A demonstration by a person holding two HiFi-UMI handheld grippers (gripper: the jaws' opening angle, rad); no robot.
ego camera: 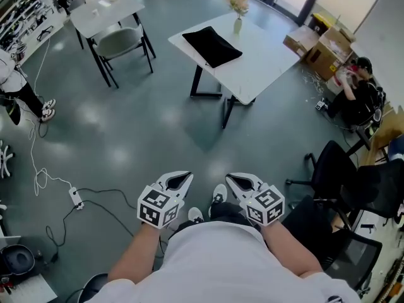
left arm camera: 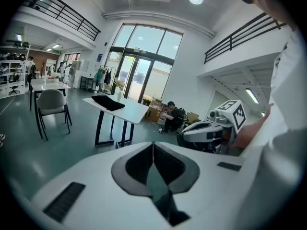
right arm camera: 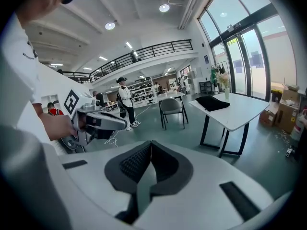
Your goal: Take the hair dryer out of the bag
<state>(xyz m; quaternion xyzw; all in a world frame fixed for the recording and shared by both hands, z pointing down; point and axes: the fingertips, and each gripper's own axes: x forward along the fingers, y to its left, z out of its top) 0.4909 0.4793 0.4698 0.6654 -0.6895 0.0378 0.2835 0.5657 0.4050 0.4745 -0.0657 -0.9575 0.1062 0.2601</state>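
Over the grey floor point(ego camera: 126, 131), close before the wearer's body:

1. Left gripper point(ego camera: 187, 177). White shell, cube with square markers at its rear. Fingers pressed together, dark pads meeting along one line, nothing between them. Held low and pointing forward, well apart from the table.
2. Right gripper point(ego camera: 231, 177). Same make, with its own marker cube. Fingers likewise closed pad to pad and empty. It is just beside the left gripper and level with it, with the wearer's shoes showing between the two.

On the white table point(ego camera: 271, 55), ahead and well apart from both grippers:

3. Bag point(ego camera: 212, 46). Black, flat and roughly rectangular. It lies on the table's left end, near the left corner, with one end reaching the near-left edge. What it holds is hidden.
4. Vase point(ego camera: 237, 24). Small and pale, holding a bunch of light flowers. It stands upright at the table's far corner, just beyond the bag.

Elsewhere on the floor:

5. Second table point(ego camera: 104, 11). White, at the far left, with small items on top too small to tell.
6. Grey chair point(ego camera: 120, 43). Pushed in against the second table's near edge.
7. Cardboard boxes point(ego camera: 322, 46). Several, open, beyond the white table's right corner.
8. Seated person point(ego camera: 356, 93). Dark clothing, low beside the boxes.
9. Black office chairs point(ego camera: 341, 169). At the right, near the right gripper.
10. Power strip point(ego camera: 76, 197). White, at the left, with cables trailing from it.
11. Standing person point(ego camera: 16, 84). At the left edge of the head view, only partly seen.
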